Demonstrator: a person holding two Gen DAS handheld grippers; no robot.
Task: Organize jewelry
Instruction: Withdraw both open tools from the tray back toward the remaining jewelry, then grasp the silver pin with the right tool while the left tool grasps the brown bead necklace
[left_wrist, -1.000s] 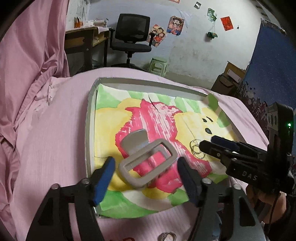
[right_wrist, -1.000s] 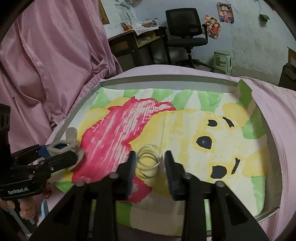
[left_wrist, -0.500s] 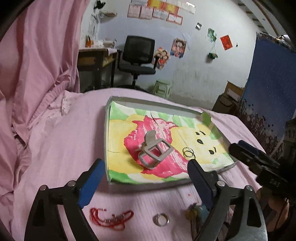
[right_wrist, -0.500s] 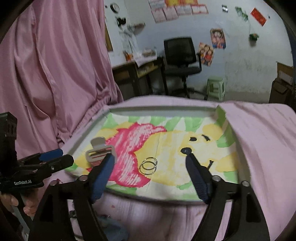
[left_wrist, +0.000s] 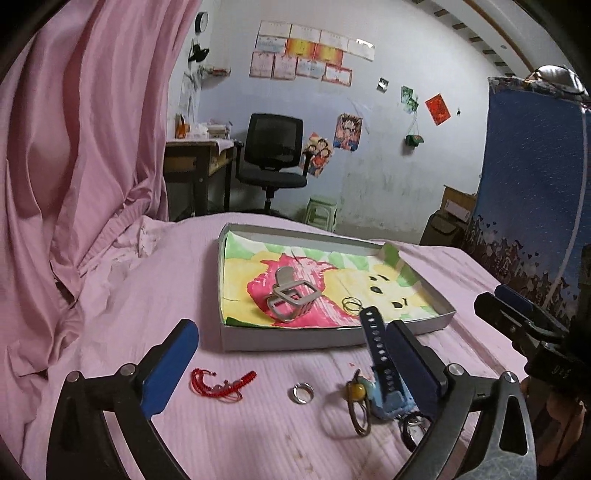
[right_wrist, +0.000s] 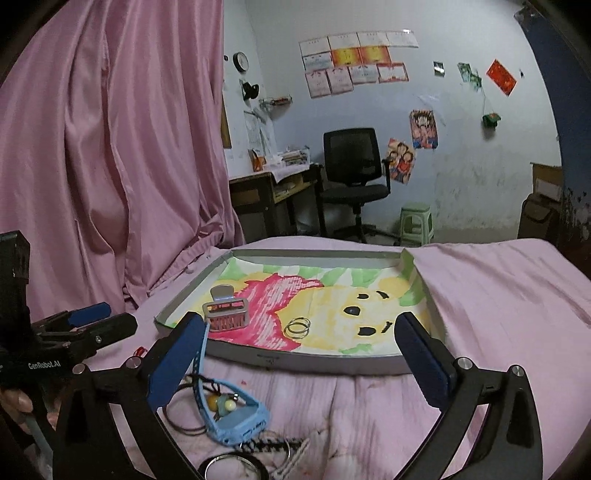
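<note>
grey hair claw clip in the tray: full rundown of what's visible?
The grey hair claw clip looks like matte plastic: a rectangular open frame with comb-like teeth and a flat thumb tab sticking up at the back. It sits tilted on the pink patch of the drawing that lines the tray, apart from the wire rings. Nothing grips it.

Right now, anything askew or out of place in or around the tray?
Yes. The tray's painted paper liner is curled up at the far right corner rather than lying flat. The grey hair clip sits tipped up on the liner. A red cord bracelet, a silver ring and a blue watch lie on the pink sheet, outside the tray.
</note>
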